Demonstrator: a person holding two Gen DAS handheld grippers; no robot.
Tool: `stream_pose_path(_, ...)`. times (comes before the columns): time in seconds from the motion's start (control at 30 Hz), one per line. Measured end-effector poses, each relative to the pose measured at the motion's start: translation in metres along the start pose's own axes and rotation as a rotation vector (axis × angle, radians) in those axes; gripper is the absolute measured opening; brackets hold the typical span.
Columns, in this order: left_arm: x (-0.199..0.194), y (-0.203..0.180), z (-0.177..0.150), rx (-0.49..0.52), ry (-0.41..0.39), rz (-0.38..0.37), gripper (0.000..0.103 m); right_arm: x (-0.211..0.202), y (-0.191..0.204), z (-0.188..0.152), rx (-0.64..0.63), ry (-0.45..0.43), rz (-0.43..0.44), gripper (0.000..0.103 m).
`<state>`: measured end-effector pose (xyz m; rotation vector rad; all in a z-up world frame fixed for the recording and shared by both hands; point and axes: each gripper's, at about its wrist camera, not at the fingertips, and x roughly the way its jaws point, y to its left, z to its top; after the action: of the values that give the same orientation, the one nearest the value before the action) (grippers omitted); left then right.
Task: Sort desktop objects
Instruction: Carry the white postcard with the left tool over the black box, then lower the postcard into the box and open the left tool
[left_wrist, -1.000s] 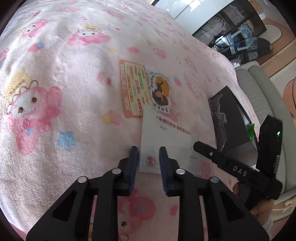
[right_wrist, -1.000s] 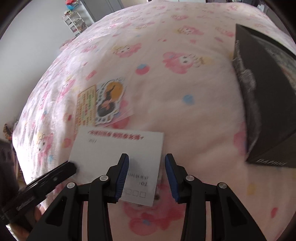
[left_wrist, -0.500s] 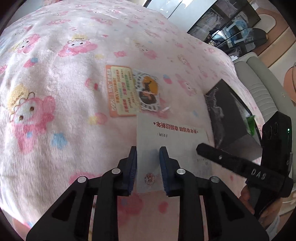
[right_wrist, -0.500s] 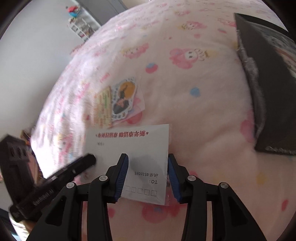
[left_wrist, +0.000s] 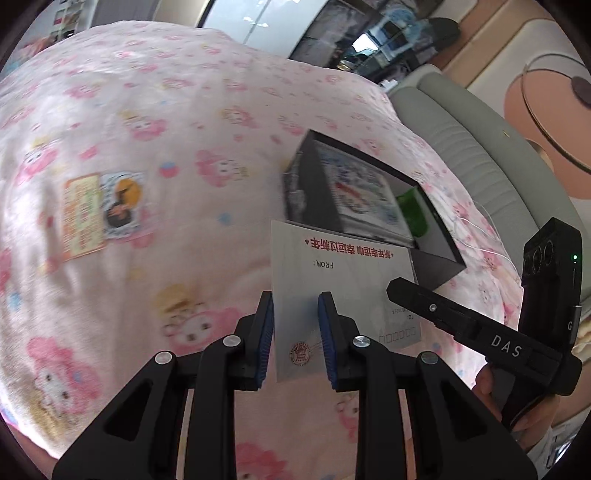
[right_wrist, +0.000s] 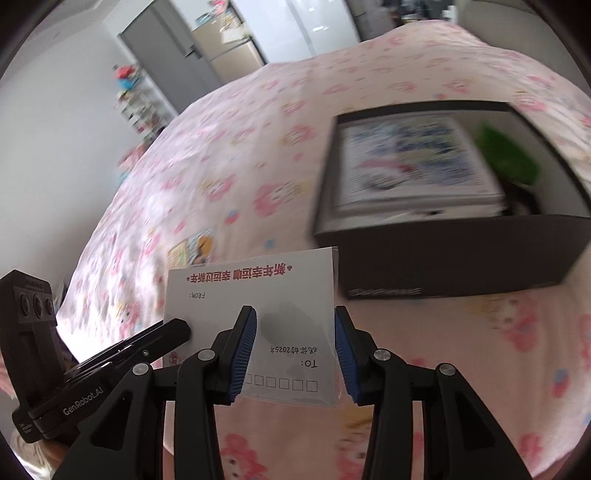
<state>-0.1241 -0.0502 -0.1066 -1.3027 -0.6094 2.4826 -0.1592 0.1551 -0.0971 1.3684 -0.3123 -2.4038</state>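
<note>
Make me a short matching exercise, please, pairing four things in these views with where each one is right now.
Things:
1. white envelope
2. sticker sheet
3. picture book
4. green item

Places:
A. flat in the black box, filling most of it
B. lying alone on the pink blanket
C. between the left gripper and right gripper, above the blanket
D. in the box, beside the book

Pairs: 1-C, 2-B, 3-A, 4-D
</note>
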Motion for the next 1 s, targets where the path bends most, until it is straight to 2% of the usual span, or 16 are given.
stream_pose_path(0.13, 0.027, -0.043, 0.022, 0.060, -0.001, -0.028, 0.023, -0.026, -0.034, 0.016, 0.027, -0.052, -0.038, 0.039)
stream_pose_path(0.33, 0.078, -0.086, 0.066, 0.111, -0.019, -0.039, 0.023, -0.028, -0.075, 0.060, 0.012, -0.095, -0.114, 0.039)
stream_pose_path(0.47, 0.112, -0.090, 0.088, 0.077, -0.004, -0.031, 0.023, -0.011, -0.093, 0.087, 0.013, -0.113, -0.129, 0.039)
stream_pose_path(0.6, 0.141, -0.086, 0.098, 0.060, 0.035, 0.025, 0.025, 0.010, -0.105, 0.101, 0.019, -0.094, -0.124, 0.039)
stream_pose_path(0.67, 0.148, -0.083, 0.098, 0.049, 0.049, 0.067, 0.027, 0.022, -0.108, 0.102, 0.023, -0.071, -0.112, 0.039)
stream_pose_path(0.73, 0.152, -0.077, 0.096, 0.034, 0.061, 0.095, 0.039, 0.032, -0.108, 0.100, 0.013, -0.041, -0.106, 0.039)
stream_pose_path(0.77, 0.154, -0.075, 0.094, 0.027, 0.074, 0.081, 0.041, 0.035, -0.107, 0.098, 0.006, -0.034, -0.111, 0.039)
stream_pose_path(0.87, 0.149, -0.078, 0.088, 0.043, 0.065, 0.094, 0.041, 0.032, -0.106, 0.093, 0.010, -0.060, -0.134, 0.039)
stream_pose_path(1.0, 0.134, -0.085, 0.082, 0.085, 0.001, 0.156, 0.041, 0.018, -0.104, 0.087, 0.008, -0.098, -0.189, 0.039)
